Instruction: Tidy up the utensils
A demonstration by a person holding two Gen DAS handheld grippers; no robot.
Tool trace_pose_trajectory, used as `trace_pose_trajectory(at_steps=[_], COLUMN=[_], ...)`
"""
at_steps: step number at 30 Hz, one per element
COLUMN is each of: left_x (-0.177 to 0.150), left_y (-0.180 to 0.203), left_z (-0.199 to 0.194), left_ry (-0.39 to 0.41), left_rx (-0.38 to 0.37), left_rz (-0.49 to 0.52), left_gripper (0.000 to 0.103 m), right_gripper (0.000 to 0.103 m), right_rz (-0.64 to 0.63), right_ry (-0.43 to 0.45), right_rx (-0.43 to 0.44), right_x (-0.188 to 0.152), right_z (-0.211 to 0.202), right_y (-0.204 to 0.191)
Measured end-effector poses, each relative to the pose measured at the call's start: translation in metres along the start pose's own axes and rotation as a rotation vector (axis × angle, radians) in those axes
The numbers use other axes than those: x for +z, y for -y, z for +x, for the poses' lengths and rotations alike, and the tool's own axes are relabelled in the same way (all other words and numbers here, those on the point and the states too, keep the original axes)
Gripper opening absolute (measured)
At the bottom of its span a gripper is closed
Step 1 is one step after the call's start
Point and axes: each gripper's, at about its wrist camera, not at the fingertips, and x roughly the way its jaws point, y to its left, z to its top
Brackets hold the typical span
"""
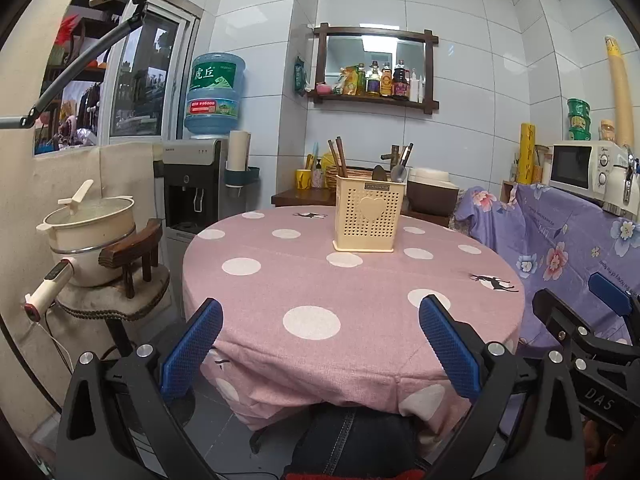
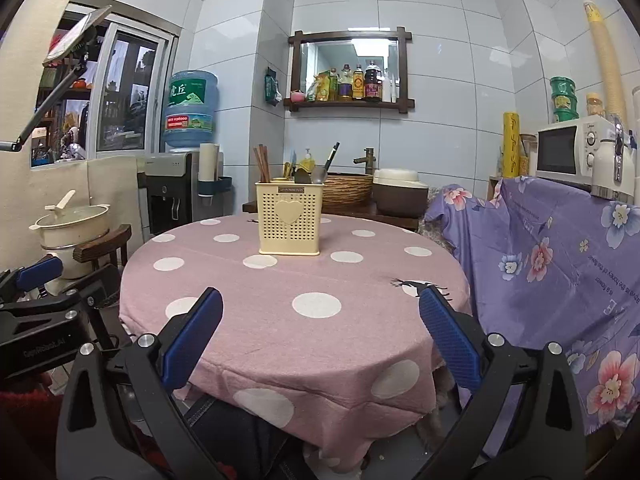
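With both held short of the table's near edge, left gripper point(image 1: 320, 332) and right gripper point(image 2: 320, 332) are spread wide, empty. Cream utensil caddy point(image 1: 368, 218) stands upright past the round polka-dot table's point(image 1: 280, 280) centre, holding chopsticks point(image 1: 339, 158) and a spoon point(image 1: 398, 172). Only the left view shows the cup dispenser's point(image 1: 239, 152) full length beyond the caddy.

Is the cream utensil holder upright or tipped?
Upright: the utensil holder stands flat on the table, chopsticks and spoon sticking up.
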Motion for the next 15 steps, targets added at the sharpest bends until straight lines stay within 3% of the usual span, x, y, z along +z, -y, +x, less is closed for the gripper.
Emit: trace_pose_trajectory(at_steps=[15], left_x=[-0.0012], left_y=[0.0006], left_z=[-0.0083], left_ry=[0.007], left_rx=[-0.02], left_rz=[-0.009], left_gripper=[0.098], right_gripper=[0.097], right_rz=[-0.004], right_ry=[0.005], right_rx=[0.002], right_x=[0.0021], right_z=[-0.004], right_y=[-0.0001])
